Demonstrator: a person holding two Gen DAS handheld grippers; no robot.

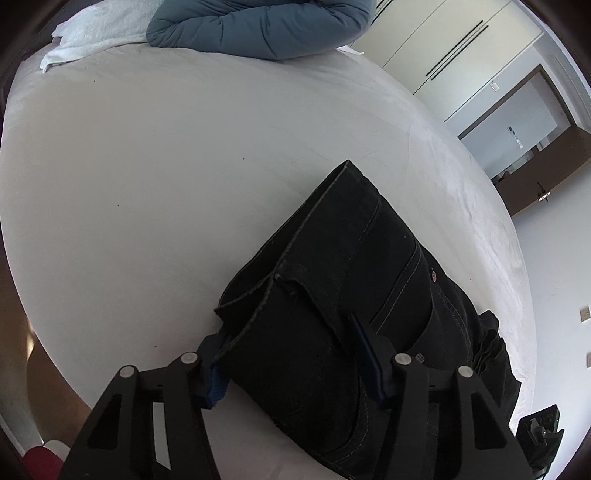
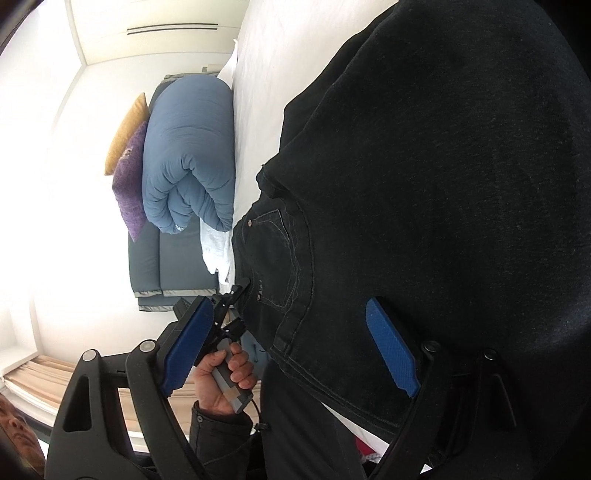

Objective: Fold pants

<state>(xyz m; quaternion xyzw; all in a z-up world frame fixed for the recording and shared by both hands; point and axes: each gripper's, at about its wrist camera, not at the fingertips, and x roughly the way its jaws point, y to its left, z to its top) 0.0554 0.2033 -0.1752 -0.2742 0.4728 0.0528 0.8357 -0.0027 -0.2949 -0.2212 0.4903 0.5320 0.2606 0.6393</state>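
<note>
Black jeans lie folded on a white bed, a hem end pointing away. My left gripper is open, its blue-padded fingers astride the near edge of the folded cloth, which lies between them. In the right wrist view the jeans fill the right side, with a back pocket showing. My right gripper is open; its right pad lies against the dark cloth, its left pad is in free air. The other gripper and the hand holding it show behind.
A rolled blue duvet and a white towel lie at the far end of the bed. White cupboards and a doorway stand to the right. Purple and yellow cushions lie behind the duvet.
</note>
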